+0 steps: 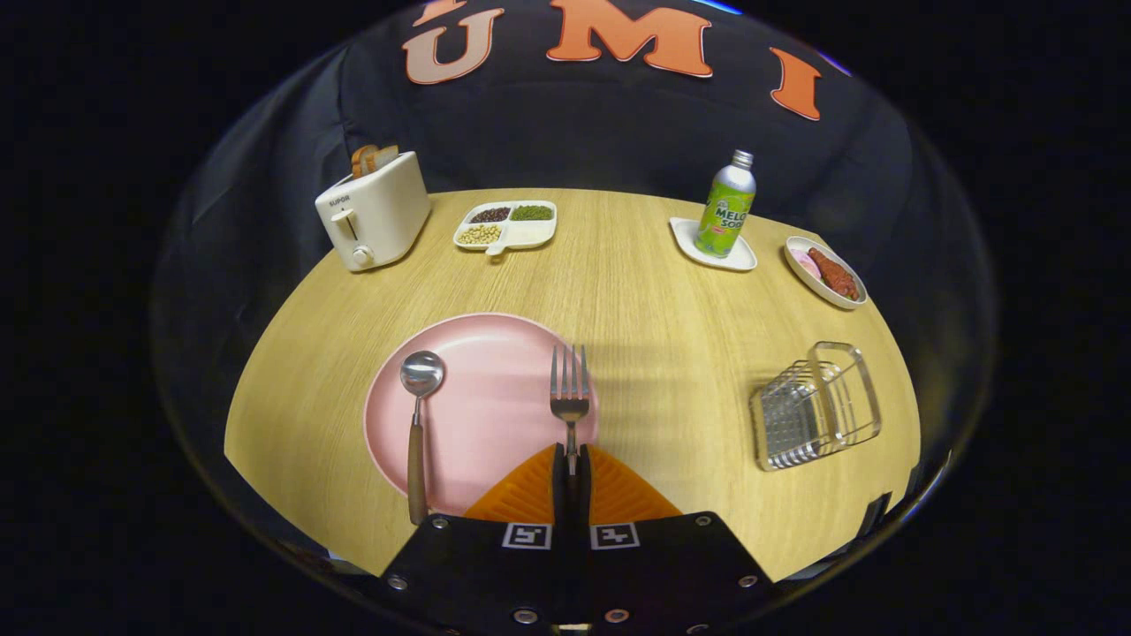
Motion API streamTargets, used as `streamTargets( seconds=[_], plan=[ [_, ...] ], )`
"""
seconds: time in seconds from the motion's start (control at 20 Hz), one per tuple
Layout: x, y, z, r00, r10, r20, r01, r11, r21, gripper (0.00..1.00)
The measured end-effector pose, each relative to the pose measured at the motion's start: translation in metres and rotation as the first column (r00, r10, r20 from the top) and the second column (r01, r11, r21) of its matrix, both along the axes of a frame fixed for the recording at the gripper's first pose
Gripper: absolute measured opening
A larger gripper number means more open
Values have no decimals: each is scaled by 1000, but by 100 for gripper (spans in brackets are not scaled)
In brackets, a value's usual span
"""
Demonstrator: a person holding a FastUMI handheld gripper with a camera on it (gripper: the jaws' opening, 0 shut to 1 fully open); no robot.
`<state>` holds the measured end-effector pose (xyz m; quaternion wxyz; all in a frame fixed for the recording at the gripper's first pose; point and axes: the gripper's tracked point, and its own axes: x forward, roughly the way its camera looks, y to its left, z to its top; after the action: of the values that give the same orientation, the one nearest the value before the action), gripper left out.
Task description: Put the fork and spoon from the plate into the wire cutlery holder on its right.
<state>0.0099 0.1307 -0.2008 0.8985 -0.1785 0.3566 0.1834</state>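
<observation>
My gripper [570, 455] is shut on the fork [570, 389], both fingers pressed together on its thin neck; the handle is hidden between them. The fork's tines point away over the right part of the pink plate [490, 389]. A spoon [418, 415] with a wooden handle lies on the plate's left side, bowl pointing away, handle reaching past the near rim. The wire cutlery holder [817, 406] stands on the wooden table to the right of the plate, well apart from my fingers.
At the back of the table stand a cream toaster [373, 221] with bread, a divided dish of beans [506, 226], a green bottle [727, 205] on a white coaster, and a small dish with sausage [826, 271]. Bare wood lies between plate and holder.
</observation>
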Motion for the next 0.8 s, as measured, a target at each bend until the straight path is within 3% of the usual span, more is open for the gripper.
streamTargets(
  seconds=[0.2,0.45,0.6,0.8],
  plan=[
    [8,-42,45,999,-44,-30,44,999,1,2],
    [19,-102,79,998,-50,-42,45,992,-119,2],
    [32,-144,92,998,-44,-40,32,966,-255,2],
    [42,-167,91,983,-96,-156,46,953,-298,3]
  ],
)
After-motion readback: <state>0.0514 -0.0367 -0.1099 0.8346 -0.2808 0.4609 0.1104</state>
